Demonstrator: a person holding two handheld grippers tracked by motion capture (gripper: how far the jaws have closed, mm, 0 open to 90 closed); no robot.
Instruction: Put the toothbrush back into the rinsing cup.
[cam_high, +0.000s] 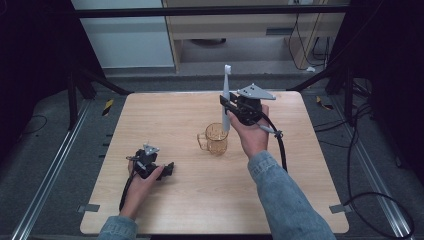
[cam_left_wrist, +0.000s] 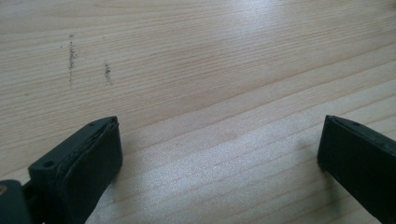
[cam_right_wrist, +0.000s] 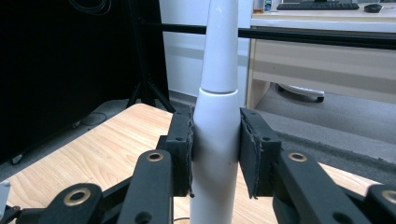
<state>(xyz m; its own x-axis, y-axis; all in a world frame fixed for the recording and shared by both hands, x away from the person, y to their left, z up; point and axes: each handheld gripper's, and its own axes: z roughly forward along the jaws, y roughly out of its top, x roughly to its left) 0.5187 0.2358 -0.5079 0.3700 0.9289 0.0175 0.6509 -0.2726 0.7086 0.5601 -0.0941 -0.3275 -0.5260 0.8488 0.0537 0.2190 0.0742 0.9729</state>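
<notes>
Toothbrush held upright above the cup
Right hand-held gripper clamps the white toothbrush over the amber cup; left hand-held gripper rests spread wide on the table.

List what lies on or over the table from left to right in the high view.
left gripper → mug → right gripper, holding the toothbrush upright

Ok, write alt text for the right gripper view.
The right gripper, jaws shut, clamps an upright white plastic electric toothbrush by its handle. Below lies a light wooden table; behind it a dark curtain and a pale desk.
</notes>
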